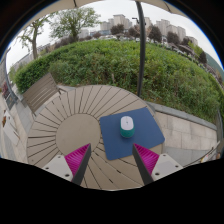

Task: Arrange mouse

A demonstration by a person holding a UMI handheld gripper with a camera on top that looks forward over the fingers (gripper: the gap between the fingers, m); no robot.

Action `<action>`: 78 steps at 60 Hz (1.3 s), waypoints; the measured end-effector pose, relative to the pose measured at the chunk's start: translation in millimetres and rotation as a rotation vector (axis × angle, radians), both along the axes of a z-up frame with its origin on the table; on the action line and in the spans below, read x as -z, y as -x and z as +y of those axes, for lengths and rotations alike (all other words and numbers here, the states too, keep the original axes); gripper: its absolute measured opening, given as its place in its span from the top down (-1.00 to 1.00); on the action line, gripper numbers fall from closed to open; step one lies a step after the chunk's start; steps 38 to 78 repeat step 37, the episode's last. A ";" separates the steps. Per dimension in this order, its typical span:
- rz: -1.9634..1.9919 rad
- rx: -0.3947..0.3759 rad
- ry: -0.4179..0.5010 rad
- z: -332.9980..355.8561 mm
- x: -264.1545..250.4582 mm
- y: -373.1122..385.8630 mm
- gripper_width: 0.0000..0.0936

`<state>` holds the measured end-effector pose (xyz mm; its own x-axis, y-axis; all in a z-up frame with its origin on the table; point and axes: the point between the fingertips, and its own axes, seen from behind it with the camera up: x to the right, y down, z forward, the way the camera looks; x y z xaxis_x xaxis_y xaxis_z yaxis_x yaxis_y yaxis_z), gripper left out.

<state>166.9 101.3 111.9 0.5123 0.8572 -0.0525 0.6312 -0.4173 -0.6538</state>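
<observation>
Beyond the round slatted worktop (75,120), a hedge (120,65) fills the ground from ten to two o'clock. On the worktop lies a blue mat (131,137), skewed toward four o'clock. The mouse (127,125) sits on the mat's far half, ahead of the tongs (112,160), at about one o'clock from them. The tongs stand apart, holding nothing. Likely risks: a descent off to one side would nudge the mouse across the mat, or a finger could drag the mat askew.

Outdoors in daylight: a round slatted wooden bench (75,120), green shrubs (110,65) behind, buildings (135,25) beyond.
</observation>
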 end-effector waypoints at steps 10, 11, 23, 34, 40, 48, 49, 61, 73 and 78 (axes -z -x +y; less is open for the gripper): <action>-0.055 -0.037 0.042 -66.9 -22.4 -48.3 -0.81; -0.057 -0.042 0.042 -73.8 -22.7 -51.4 -0.81; -0.056 -0.070 -0.013 -102.0 -36.1 -56.7 -0.81; -0.032 -0.072 -0.052 -102.4 -43.2 -45.0 -0.84; -0.033 -0.077 -0.038 -106.5 -42.5 -43.4 -0.83; -0.033 -0.077 -0.038 -106.5 -42.5 -43.4 -0.83; -0.033 -0.077 -0.038 -106.5 -42.5 -43.4 -0.83; -0.033 -0.077 -0.038 -106.5 -42.5 -43.4 -0.83; -0.033 -0.077 -0.038 -106.5 -42.5 -43.4 -0.83; -0.033 -0.077 -0.038 -106.5 -42.5 -43.4 -0.83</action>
